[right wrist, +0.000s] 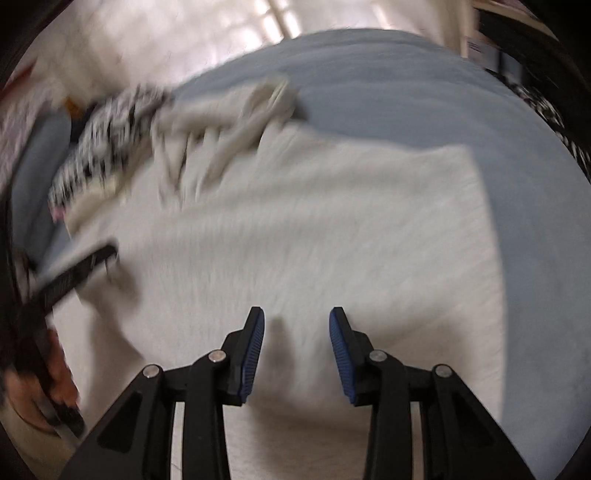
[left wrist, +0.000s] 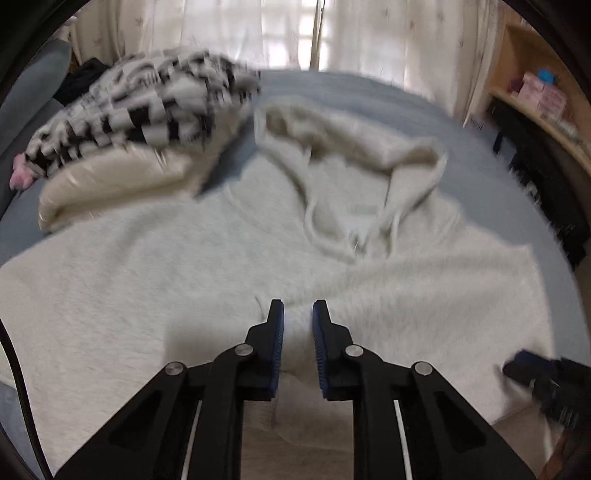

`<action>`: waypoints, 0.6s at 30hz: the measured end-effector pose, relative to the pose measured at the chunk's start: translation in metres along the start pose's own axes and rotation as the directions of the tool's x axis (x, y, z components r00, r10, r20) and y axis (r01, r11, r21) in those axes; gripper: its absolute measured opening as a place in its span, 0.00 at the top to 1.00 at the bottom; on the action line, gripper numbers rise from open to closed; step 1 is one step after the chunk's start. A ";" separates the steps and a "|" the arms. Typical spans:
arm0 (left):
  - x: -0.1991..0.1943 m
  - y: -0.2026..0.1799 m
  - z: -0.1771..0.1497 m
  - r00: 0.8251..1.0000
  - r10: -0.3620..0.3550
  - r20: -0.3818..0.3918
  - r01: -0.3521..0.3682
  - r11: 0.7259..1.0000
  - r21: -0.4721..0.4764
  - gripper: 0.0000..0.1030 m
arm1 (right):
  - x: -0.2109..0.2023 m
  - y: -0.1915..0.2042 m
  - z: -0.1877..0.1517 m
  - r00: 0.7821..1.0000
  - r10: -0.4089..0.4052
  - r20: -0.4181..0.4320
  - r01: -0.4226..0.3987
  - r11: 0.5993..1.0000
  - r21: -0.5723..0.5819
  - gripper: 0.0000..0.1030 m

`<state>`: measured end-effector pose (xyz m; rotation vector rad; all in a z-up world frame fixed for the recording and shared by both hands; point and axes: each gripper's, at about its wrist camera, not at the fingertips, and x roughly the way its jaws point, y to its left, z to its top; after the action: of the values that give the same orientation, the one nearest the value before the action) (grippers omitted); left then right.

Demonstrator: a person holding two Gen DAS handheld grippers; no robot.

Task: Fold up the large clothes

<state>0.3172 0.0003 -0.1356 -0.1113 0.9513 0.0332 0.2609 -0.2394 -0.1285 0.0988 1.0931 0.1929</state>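
Observation:
A large fluffy white hoodie (left wrist: 192,266) lies spread on the blue-grey bed (left wrist: 354,92), its hood (left wrist: 351,147) toward the far side. My left gripper (left wrist: 298,308) hovers over the hoodie's lower middle near the hem, its jaws a little apart with fabric showing between them; no grasp is clear. My right gripper (right wrist: 296,314) is open and empty over the hoodie's body (right wrist: 332,229) near its right side. The right gripper also shows in the left wrist view (left wrist: 543,380) at the lower right. The left gripper appears blurred in the right wrist view (right wrist: 74,273).
A black-and-white patterned garment (left wrist: 140,110) lies on a cream folded item (left wrist: 110,184) at the bed's far left. Curtains (left wrist: 236,33) hang behind the bed. A wooden shelf (left wrist: 535,88) with boxes stands at the right. Both views are motion-blurred.

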 end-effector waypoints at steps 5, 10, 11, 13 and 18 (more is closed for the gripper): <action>0.024 -0.013 -0.018 0.998 0.029 -0.053 -0.025 0.997 0.080 0.89 | -0.007 -0.017 -0.018 0.989 -0.140 0.037 0.143 0.986 -0.085 0.65; 0.021 -0.005 -0.018 0.999 -0.021 -0.044 0.023 0.999 0.032 0.89 | -0.027 -0.071 -0.035 0.967 -0.241 0.081 0.244 0.970 -0.022 0.67; 0.019 -0.001 -0.019 0.999 -0.031 -0.042 0.032 0.999 0.025 0.89 | -0.030 -0.075 -0.036 0.970 -0.226 0.085 0.228 0.974 -0.009 0.68; 0.018 0.003 -0.021 0.998 -0.041 -0.038 0.041 0.999 0.017 0.89 | -0.030 -0.074 -0.038 0.958 -0.272 0.091 0.274 0.962 -0.006 0.62; 0.018 0.002 -0.026 0.999 -0.037 -0.028 0.037 0.999 0.017 0.89 | -0.028 -0.100 -0.043 0.959 -0.272 0.081 0.261 0.956 0.132 0.35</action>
<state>0.3067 -0.0013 -0.1654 -0.1135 0.9768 -0.0109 0.2209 -0.3440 -0.1418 0.0666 1.0073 -0.1203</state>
